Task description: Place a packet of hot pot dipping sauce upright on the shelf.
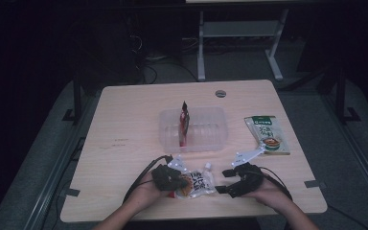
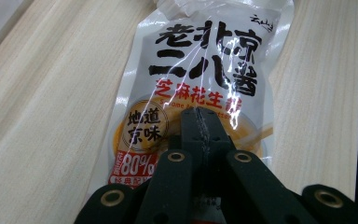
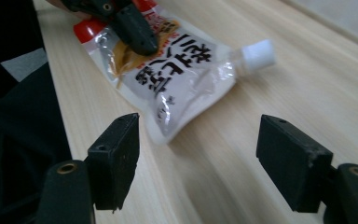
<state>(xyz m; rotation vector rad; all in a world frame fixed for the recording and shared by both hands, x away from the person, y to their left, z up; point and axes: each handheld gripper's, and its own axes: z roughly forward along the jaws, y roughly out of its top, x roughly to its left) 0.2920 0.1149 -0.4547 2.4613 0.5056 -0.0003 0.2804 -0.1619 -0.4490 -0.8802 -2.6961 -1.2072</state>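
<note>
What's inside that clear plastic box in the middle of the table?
In the clear plastic box one red packet stands upright on its edge, poking above the rim. The rest of the box looks bare through its walls, though the floor right under the packet is covered.

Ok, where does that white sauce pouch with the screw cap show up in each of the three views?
High view: the sauce pouch lies at the table's near edge, bottom centre, under the left gripper.
Left gripper view: it runs up the middle of the picture, behind the shut jaws.
Right gripper view: upper centre, cap to the right.
Shared landmark: its white cap, also seen in the high view.
</note>
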